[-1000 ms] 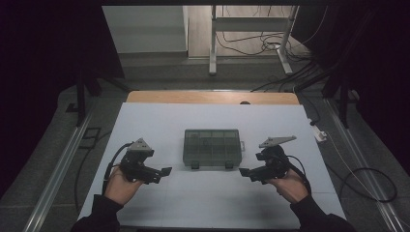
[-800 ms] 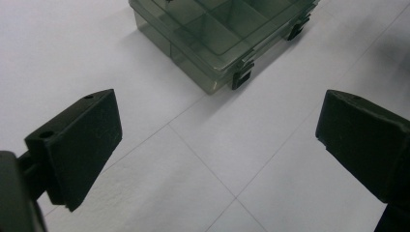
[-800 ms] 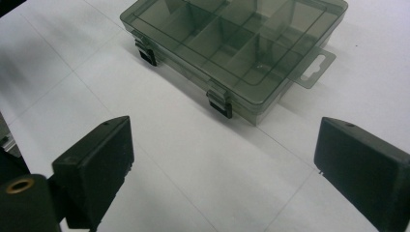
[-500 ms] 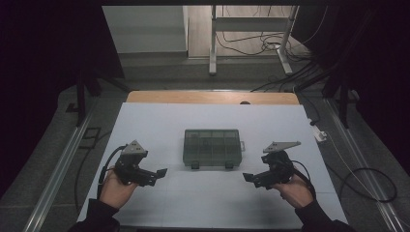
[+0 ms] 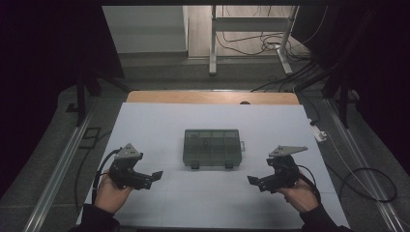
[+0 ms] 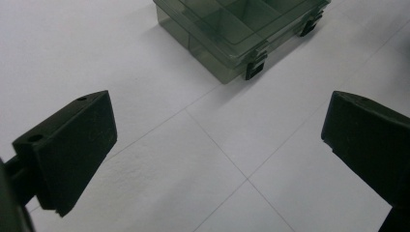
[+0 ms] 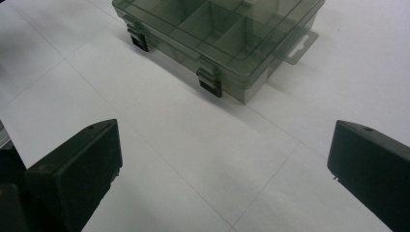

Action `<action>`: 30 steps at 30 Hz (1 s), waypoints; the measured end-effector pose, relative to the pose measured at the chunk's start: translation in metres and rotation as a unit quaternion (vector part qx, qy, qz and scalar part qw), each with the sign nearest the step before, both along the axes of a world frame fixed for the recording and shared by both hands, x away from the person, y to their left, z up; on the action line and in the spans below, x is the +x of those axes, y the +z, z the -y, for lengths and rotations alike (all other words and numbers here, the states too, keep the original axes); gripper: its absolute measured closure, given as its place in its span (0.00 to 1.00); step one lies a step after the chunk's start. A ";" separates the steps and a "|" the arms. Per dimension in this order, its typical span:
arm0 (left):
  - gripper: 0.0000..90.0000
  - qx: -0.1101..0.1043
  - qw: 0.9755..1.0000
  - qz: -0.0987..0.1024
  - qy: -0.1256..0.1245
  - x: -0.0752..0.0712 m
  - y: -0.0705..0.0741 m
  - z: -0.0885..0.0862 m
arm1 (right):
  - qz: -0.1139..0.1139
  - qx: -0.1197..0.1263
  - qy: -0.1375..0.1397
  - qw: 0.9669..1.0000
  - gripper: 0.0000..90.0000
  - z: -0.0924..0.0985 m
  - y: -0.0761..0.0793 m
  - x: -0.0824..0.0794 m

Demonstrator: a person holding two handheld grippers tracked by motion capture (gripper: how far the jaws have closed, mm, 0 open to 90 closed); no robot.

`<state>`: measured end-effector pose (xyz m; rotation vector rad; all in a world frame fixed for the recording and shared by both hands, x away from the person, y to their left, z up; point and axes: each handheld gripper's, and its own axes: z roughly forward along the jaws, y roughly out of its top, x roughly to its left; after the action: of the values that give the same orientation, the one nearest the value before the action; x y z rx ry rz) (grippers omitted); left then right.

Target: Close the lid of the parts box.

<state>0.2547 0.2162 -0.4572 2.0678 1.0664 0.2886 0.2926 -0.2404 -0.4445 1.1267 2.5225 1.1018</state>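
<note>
Both hands have drawn back toward the near edge since the earlier frame, and the right claw [image 5: 253, 181] has just been opening, with nothing between its jaws. At the middle of the white desk [image 5: 159, 121] sits the smoky-green compartment box [image 5: 212, 147], lid down, its two black latches [image 5: 195, 166] on the near side and a hang tab on its right end. Each claw lies well apart from the box, one on either side. The left claw [image 5: 155, 175] also stands wide apart and empty. To open the box well, I would bring one claw to each latch squarely from the near side and lift both together, so the light box does not slide or tip.
</note>
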 end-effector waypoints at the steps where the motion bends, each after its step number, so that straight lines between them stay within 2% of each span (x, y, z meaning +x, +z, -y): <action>1: 0.00 0.002 1.000 0.000 0.001 -0.002 0.000 -0.001 | 0.000 0.001 -0.002 1.000 0.00 0.001 0.000 -0.001; 14: 0.00 0.003 1.000 0.008 0.013 -0.017 0.000 -0.012 | 0.000 0.006 -0.023 1.000 0.00 0.018 -0.003 -0.011; 30: 0.00 0.002 1.000 0.017 0.025 -0.034 0.000 -0.024 | -0.002 -0.005 -0.040 0.999 0.00 0.034 -0.005 -0.023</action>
<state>0.2208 0.2406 -0.4572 2.0349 1.0977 0.3499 0.2701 -0.2744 -0.4495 1.2174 2.4582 1.0675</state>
